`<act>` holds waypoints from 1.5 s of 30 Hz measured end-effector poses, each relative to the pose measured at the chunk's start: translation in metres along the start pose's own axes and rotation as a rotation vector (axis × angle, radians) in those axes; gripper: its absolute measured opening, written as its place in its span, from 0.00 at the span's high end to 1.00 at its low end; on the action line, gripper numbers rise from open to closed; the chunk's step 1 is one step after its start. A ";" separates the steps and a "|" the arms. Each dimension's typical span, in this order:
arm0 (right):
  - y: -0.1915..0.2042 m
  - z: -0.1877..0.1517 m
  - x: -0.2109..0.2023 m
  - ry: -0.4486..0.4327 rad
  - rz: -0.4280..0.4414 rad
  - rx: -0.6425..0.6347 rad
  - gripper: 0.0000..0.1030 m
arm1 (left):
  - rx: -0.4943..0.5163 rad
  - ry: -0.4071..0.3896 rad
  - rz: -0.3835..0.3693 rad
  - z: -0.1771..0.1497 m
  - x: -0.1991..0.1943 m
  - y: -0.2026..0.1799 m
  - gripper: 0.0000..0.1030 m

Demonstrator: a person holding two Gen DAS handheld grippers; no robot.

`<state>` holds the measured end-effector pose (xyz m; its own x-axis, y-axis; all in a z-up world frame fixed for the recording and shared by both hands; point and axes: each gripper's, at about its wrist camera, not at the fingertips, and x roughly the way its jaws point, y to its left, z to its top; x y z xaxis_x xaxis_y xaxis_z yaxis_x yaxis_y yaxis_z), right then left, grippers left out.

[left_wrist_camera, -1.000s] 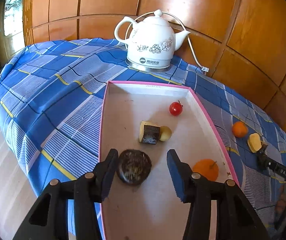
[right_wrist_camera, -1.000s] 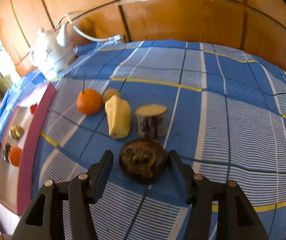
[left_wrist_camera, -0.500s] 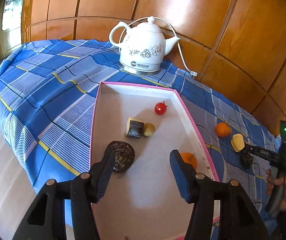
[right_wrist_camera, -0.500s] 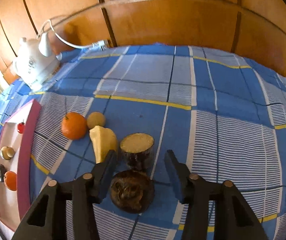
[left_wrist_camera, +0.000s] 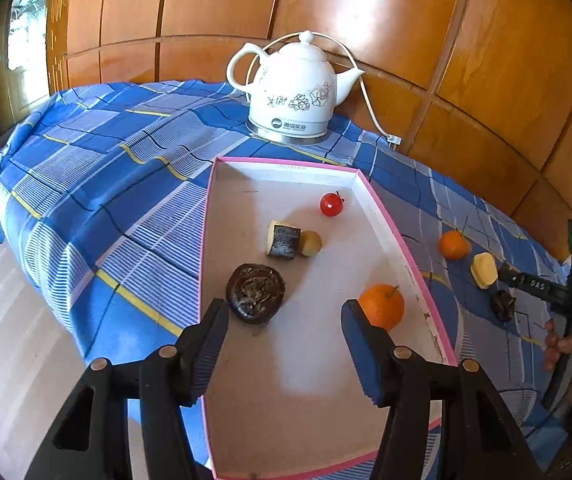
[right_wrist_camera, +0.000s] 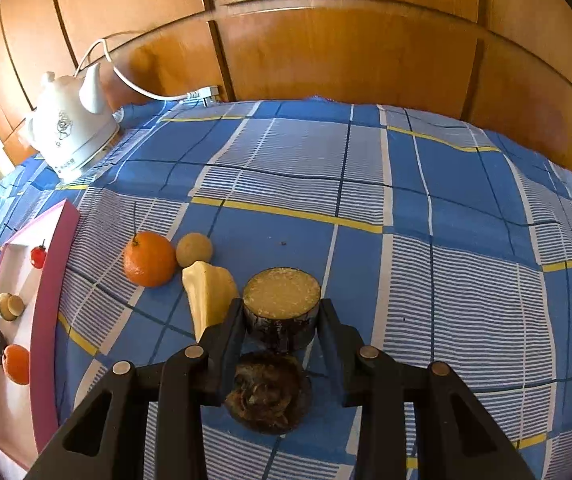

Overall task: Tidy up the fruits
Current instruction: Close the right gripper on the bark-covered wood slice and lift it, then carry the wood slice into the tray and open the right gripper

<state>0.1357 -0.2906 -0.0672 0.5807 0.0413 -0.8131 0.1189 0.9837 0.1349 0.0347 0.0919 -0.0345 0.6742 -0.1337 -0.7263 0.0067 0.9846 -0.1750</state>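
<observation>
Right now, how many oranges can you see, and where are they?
2. One orange lies inside the pink-rimmed tray, near its right wall. The other orange sits on the blue checked cloth outside the tray, touching a small tan round fruit. None appears hidden.

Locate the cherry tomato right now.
The cherry tomato lies in the pink-rimmed tray, at its far end toward the white kettle, beyond the dark cut cylinder piece. In the right wrist view it sits at far left.
</observation>
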 end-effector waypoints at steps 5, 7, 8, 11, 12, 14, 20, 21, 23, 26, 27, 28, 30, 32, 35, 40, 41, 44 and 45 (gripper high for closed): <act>0.006 -0.003 -0.012 -0.032 0.014 -0.007 0.65 | 0.005 -0.011 0.031 -0.005 -0.007 0.000 0.39; 0.009 -0.003 -0.019 -0.049 0.026 -0.015 0.65 | 0.003 -0.008 0.035 -0.006 -0.007 0.001 0.39; 0.011 -0.003 -0.022 -0.056 0.031 -0.020 0.65 | 0.003 -0.007 0.038 -0.007 -0.007 0.001 0.39; 0.020 -0.003 -0.033 -0.079 0.052 -0.040 0.65 | 0.006 -0.009 0.039 -0.007 -0.009 0.000 0.39; 0.023 -0.004 -0.037 -0.086 0.064 -0.048 0.65 | 0.007 -0.011 0.039 -0.007 -0.009 -0.001 0.39; 0.031 -0.004 -0.044 -0.092 0.093 -0.065 0.65 | 0.011 -0.013 0.039 -0.007 -0.010 -0.002 0.37; 0.071 -0.013 -0.057 -0.086 0.190 -0.176 0.65 | 0.010 -0.017 0.031 -0.007 -0.011 -0.001 0.35; 0.081 -0.016 -0.058 -0.079 0.215 -0.204 0.65 | 0.009 -0.017 0.031 -0.007 -0.011 -0.001 0.35; 0.098 -0.020 -0.060 -0.065 0.254 -0.247 0.65 | 0.008 -0.017 0.031 -0.008 -0.011 -0.001 0.35; 0.125 -0.027 -0.061 -0.039 0.313 -0.310 0.65 | 0.008 -0.016 0.030 -0.008 -0.011 -0.001 0.35; 0.134 -0.029 -0.060 -0.030 0.329 -0.333 0.65 | 0.007 -0.016 0.030 -0.008 -0.011 -0.001 0.35; 0.141 -0.031 -0.059 -0.021 0.341 -0.347 0.65 | 0.007 -0.017 0.029 -0.008 -0.012 -0.001 0.35; 0.158 -0.036 -0.056 0.006 0.373 -0.377 0.65 | 0.007 -0.018 0.030 -0.008 -0.011 0.000 0.35; 0.168 -0.039 -0.053 0.021 0.385 -0.400 0.65 | 0.006 -0.017 0.031 -0.008 -0.011 0.000 0.35; 0.184 -0.042 -0.048 0.038 0.399 -0.424 0.65 | 0.004 -0.017 0.030 -0.008 -0.011 0.000 0.35; 0.198 -0.041 -0.045 0.048 0.409 -0.430 0.65 | 0.000 -0.014 0.027 -0.009 -0.011 0.003 0.35; 0.200 -0.040 -0.045 0.049 0.409 -0.430 0.65 | 0.000 -0.014 0.027 -0.009 -0.011 0.003 0.35; 0.207 -0.035 -0.040 0.054 0.409 -0.430 0.65 | -0.002 -0.014 0.026 -0.009 -0.011 0.003 0.35; 0.209 -0.033 -0.039 0.056 0.407 -0.430 0.65 | -0.003 -0.014 0.027 -0.009 -0.011 0.003 0.35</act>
<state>0.1109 -0.0806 -0.0257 0.4667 0.4277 -0.7741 -0.4478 0.8691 0.2102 0.0200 0.0951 -0.0331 0.6847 -0.1055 -0.7212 -0.0135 0.9875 -0.1572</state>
